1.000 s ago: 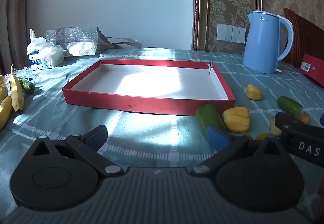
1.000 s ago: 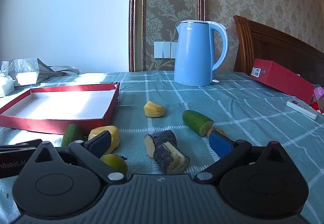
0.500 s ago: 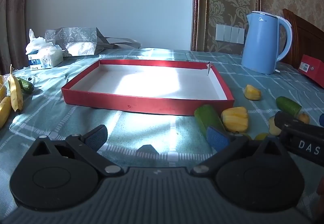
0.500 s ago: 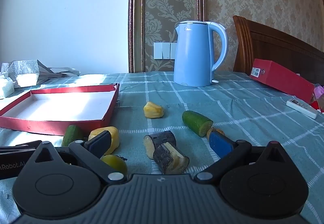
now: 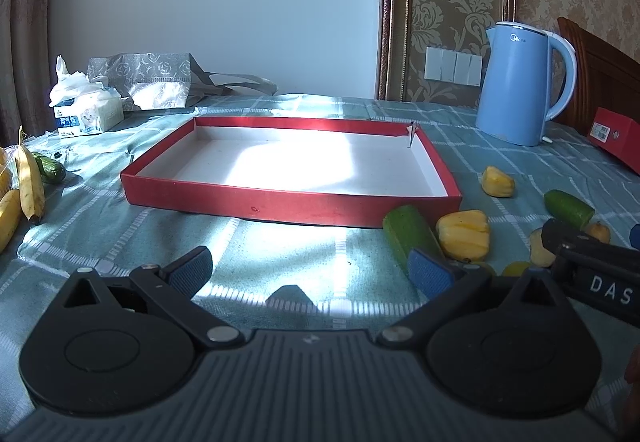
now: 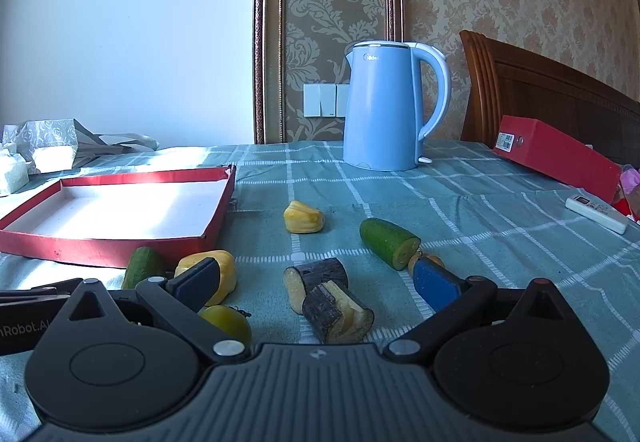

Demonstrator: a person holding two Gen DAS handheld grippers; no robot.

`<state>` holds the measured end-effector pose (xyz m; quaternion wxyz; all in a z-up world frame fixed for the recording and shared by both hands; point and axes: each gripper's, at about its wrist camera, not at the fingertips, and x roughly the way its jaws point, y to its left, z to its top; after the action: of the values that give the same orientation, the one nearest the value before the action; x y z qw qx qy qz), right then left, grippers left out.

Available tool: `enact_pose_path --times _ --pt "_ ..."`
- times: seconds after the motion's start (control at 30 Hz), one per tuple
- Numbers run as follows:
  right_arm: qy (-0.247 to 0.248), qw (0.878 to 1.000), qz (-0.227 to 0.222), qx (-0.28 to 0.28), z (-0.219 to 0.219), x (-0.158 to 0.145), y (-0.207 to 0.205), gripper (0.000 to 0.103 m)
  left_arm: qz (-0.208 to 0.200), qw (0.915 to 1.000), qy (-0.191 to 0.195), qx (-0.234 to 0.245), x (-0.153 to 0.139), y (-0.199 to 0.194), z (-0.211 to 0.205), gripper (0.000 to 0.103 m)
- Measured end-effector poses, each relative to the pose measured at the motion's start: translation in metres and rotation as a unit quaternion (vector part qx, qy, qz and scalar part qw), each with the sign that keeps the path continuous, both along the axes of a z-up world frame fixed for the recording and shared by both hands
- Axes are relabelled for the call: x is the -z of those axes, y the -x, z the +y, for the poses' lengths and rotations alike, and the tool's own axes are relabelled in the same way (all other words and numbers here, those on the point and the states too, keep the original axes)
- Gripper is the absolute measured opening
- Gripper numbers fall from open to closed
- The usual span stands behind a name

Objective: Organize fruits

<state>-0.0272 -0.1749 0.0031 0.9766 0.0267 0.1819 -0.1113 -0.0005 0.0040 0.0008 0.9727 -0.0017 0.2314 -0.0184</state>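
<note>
An empty red tray with a white floor lies on the checked cloth; it also shows in the right wrist view. Right of it lie a green cucumber piece, a yellow fruit chunk, a smaller yellow chunk, another cucumber piece, two dark-skinned cut pieces and a small yellow-green fruit. Bananas lie at the far left. My left gripper is open and empty before the tray. My right gripper is open and empty over the dark pieces.
A blue kettle stands at the back. A red box and a white remote lie at the right. A tissue pack and a silver bag sit behind the tray. A small cucumber lies beside the bananas.
The left wrist view has shifted slightly; the scene sits a little further left and lower. No fruit has moved and both grippers stay open.
</note>
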Motion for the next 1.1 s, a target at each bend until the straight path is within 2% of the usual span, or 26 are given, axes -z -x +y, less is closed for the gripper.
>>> enact_pose_path --times 1.1 --pt "0.005 1.0 0.006 -0.001 0.0014 0.0013 -0.0017 0.103 0.001 1.0 0.008 0.0 -0.0014 0.0002 0.0035 0.103"
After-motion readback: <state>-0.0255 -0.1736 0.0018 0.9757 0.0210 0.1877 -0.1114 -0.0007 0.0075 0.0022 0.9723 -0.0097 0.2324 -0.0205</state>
